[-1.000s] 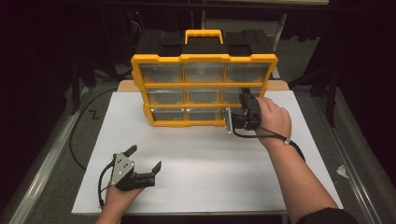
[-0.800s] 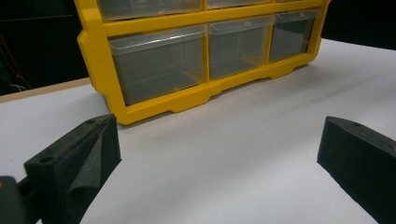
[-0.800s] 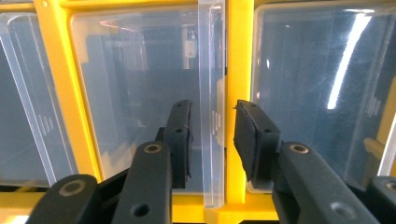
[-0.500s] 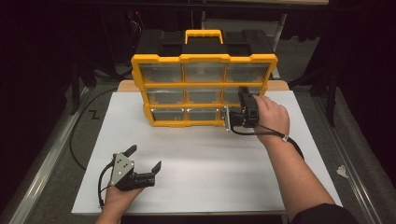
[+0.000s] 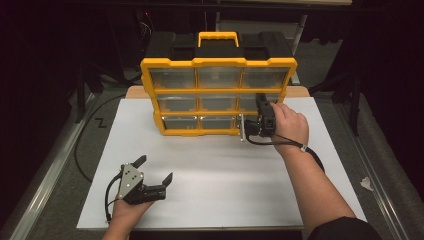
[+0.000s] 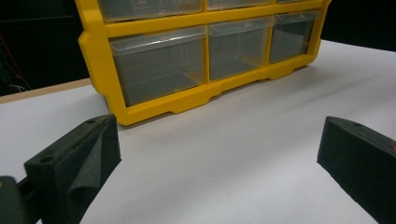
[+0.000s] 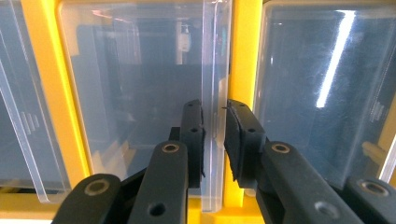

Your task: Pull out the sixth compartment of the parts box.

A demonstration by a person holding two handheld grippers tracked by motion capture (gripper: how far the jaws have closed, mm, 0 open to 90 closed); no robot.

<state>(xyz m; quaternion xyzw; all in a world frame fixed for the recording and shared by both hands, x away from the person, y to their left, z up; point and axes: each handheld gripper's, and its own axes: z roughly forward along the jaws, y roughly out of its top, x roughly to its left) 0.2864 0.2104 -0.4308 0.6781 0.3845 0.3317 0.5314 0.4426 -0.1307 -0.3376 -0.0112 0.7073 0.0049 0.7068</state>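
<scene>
High view, white table sheet (image 5: 220, 190), yellow drawer organiser (image 5: 218, 62), dark room

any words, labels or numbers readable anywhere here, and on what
No readable text anywhere.
Organizer: no label or brand shows on its yellow frame or clear drawers.
Small pale tag seen through a drawer: too blurred to read.
Floor left of the table: a Z-like mark, possibly just tape or cable, not clearly a letter.
Grippers: no markings visible.
</scene>
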